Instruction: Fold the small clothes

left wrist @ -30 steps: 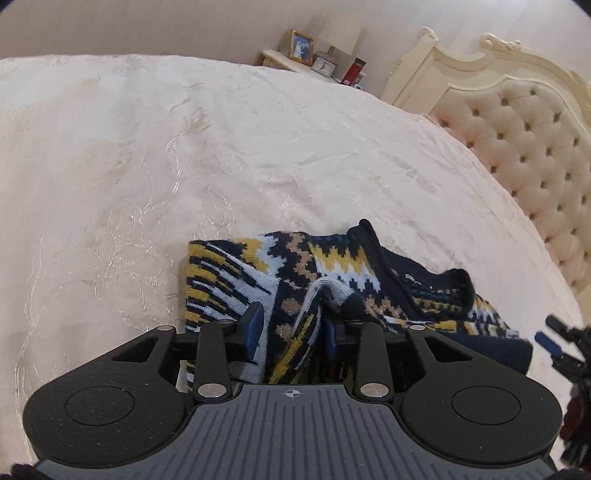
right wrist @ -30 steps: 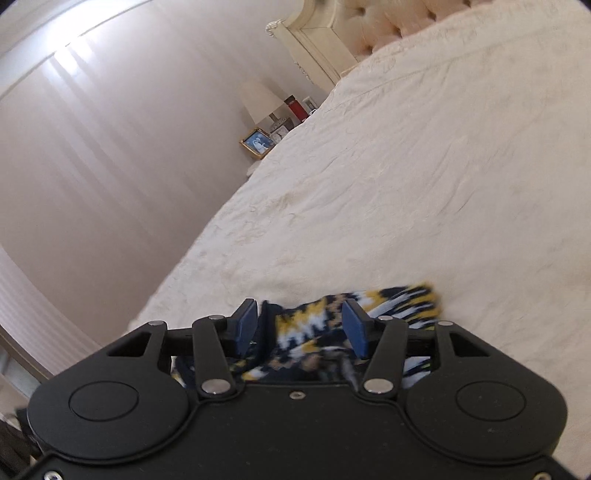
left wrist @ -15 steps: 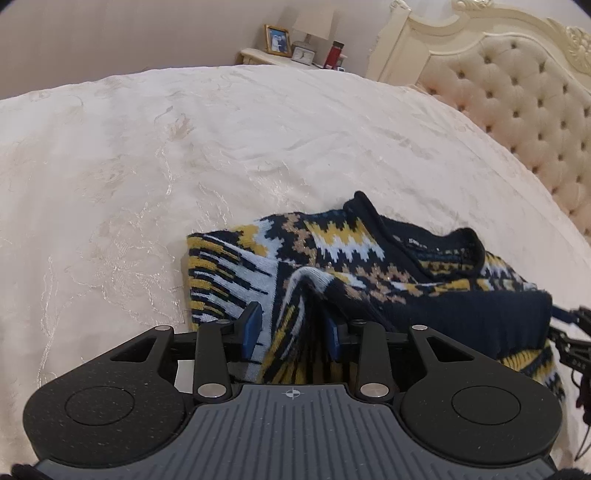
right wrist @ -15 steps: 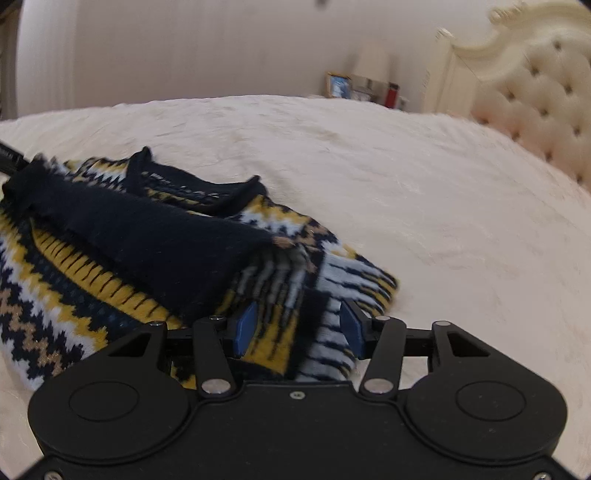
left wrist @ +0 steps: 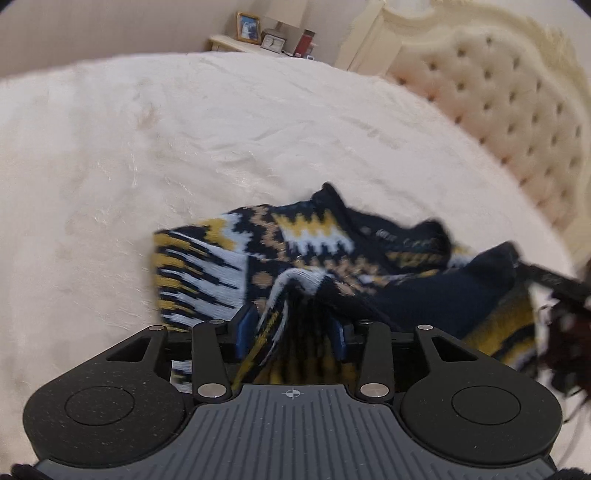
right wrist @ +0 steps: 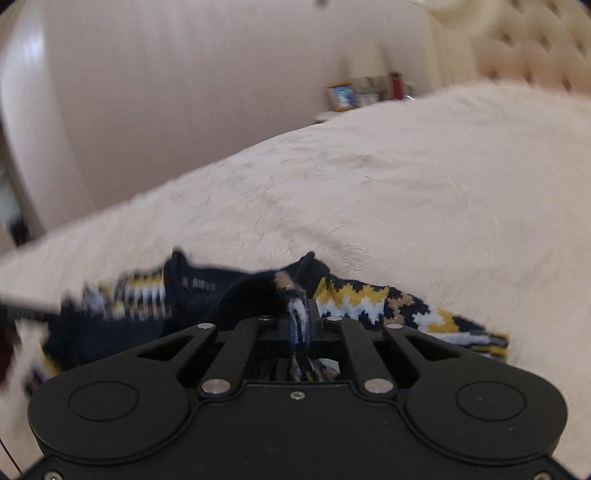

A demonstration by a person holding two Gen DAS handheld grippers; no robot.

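- The left gripper (left wrist: 291, 326) sits low over the cream bedspread (left wrist: 184, 140), its jaws partly apart and opening; a bunched fold of the knitted sweater (left wrist: 303, 254) rises between the blue pads (left wrist: 245, 325), and the cloth fills most of the gap. Whether the pads press on it cannot be told for sure, though the knit lies against both.
- The sweater, navy with yellow, white and tan zigzags, lies crumpled on the bedspread near its front edge, collar facing the far side, a plain navy part folded over its right half.
- At the right edge of the left wrist view, a dark blurred shape touches the sweater's right end; what it is stays unclear.
- The right gripper (right wrist: 301, 325) has its jaws pinched nearly together on a thin ridge of the sweater (right wrist: 354, 299), which stands up between the pads.
- Behind the bed, a nightstand (left wrist: 236, 42) carries a framed picture (left wrist: 248, 26), a small clock and a lamp.
- A tufted cream headboard (left wrist: 509, 96) runs along the right.
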